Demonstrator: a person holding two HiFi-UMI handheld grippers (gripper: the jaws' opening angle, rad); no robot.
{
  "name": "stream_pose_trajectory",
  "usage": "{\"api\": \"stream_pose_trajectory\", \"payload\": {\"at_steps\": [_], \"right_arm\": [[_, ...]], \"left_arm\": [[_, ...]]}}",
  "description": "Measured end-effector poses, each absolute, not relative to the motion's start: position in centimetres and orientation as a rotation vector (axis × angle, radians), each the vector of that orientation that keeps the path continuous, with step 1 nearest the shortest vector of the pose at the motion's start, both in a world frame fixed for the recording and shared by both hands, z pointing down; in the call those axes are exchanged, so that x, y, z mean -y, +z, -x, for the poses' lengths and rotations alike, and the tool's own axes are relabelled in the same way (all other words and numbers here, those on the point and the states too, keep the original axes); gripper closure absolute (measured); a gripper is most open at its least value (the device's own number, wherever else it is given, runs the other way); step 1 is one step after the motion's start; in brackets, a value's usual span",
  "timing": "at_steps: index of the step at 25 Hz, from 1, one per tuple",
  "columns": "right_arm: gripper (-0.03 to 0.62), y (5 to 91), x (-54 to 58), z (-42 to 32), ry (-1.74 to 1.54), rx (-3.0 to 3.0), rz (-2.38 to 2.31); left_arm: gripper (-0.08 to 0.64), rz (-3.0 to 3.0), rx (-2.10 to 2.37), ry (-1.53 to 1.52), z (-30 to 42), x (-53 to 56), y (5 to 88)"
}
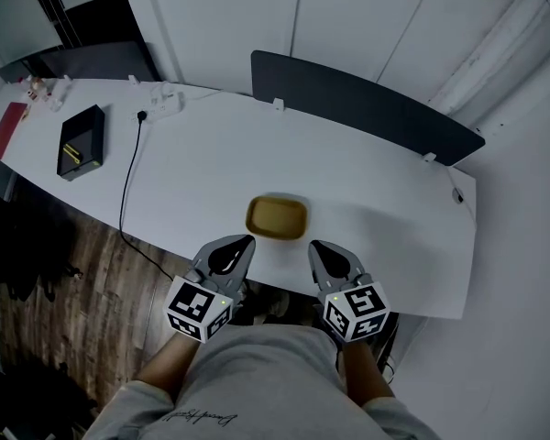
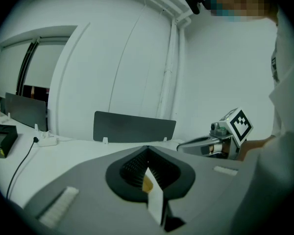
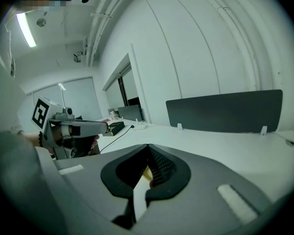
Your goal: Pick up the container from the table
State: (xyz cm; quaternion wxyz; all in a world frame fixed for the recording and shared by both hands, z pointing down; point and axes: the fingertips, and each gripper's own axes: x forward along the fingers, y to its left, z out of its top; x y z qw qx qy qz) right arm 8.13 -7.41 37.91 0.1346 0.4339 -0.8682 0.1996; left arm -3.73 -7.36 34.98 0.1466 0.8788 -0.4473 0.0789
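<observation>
A shallow yellow container (image 1: 276, 217) sits on the white table (image 1: 192, 168), close to its near edge. My left gripper (image 1: 246, 242) is just short of the container's near left corner, and my right gripper (image 1: 315, 246) is just short of its near right corner. Neither touches it. Both grippers are shut with nothing in them. In the left gripper view the jaws of the left gripper (image 2: 147, 150) meet at the tip, and a sliver of the yellow container (image 2: 147, 182) shows through the gap behind them. The right gripper view shows the same: right gripper (image 3: 148, 146) closed, a bit of container (image 3: 146, 172) behind.
A dark partition screen (image 1: 367, 108) stands along the table's far edge. At the far left lie a black box (image 1: 81, 141), a white power strip (image 1: 160, 102) with a black cable (image 1: 126, 186) running off the near edge, and a red item (image 1: 9, 122). Wooden floor (image 1: 64, 291) lies left of the person.
</observation>
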Motion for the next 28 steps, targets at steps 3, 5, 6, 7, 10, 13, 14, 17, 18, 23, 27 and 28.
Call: {"api": "stream_pose_trajectory", "payload": {"at_steps": [3,5,6,7,10,13,14,17,18,23,27,28], "right_arm": [[0.578,38.4,8.2,-8.4,0.6,2.497,-1.287],[0.578,38.7,8.6,-8.5,0.604,2.484,-1.303],[0.578,38.8,8.8,-8.5,0.596,2.476,-1.306],[0.578,39.0,9.0,-8.6,0.584,2.467,-1.307],[0.578,39.5,9.6,-8.7,0.577,2.443,-1.317],[0.578,40.1,10.0,-9.1,0.599,2.428,-1.327],[0.578,40.4,10.2,-9.2,0.604,2.422,-1.329],[0.578,41.2,10.7,-9.5,0.613,2.404,-1.332],[0.578,41.4,10.8,-9.6,0.615,2.398,-1.332],[0.578,42.4,11.4,-9.9,0.632,2.374,-1.332],[0.578,43.4,12.0,-10.2,0.648,2.356,-1.336],[0.578,43.6,12.1,-10.2,0.651,2.353,-1.337]], "left_arm": [[0.558,-2.525,1.28,0.235,4.1,8.1,35.5],[0.558,-2.524,1.272,0.241,4.2,8.6,35.9],[0.558,-2.523,1.268,0.243,4.2,8.7,36.1],[0.558,-2.523,1.265,0.244,4.2,8.9,36.3],[0.558,-2.521,1.258,0.251,4.4,9.5,36.8],[0.558,-2.511,1.253,0.259,4.5,10.1,37.5],[0.56,-2.508,1.251,0.262,4.5,10.3,37.7],[0.558,-2.504,1.244,0.271,4.6,10.9,38.4],[0.558,-2.502,1.241,0.274,4.6,11.1,38.6],[0.558,-2.493,1.228,0.292,4.8,11.9,39.4],[0.558,-2.488,1.222,0.3,4.9,12.5,40.0],[0.558,-2.486,1.221,0.301,4.9,12.7,40.2]]}}
